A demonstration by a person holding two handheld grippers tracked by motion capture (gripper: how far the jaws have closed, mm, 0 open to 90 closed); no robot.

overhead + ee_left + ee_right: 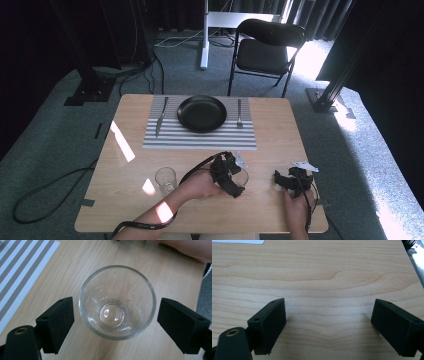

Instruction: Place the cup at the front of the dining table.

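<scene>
Near left on the bench (125, 200) stands a spare clear glass (165, 179), upright and untouched, well apart from both hands. Right of it, at near centre, the left gripper (115, 315) hangs over a second glass (117, 302), fingers (56, 323) spread wide, one to each side of the rim with a gap on both. In the left gripper view the glass sits squarely between the two pads, a touch closer to the left one, mouth up, its axis vertical and running straight toward the camera. Closing should catch it across the rim's width; that is my reading, no contact yet. The glass is plain, clear, empty, a tapered tumbler with thick base, standing on bare wood just off the near right corner of the striped mat (22, 270). Far centre on that mat: black plate (202, 113), knife (161, 117) to its left, fork (239, 113) to its right. Near right, the right gripper (328, 325) rests low over bare bench, fingers wide, nothing between them. The left hand is plainly the nearer one to the glass.
</scene>
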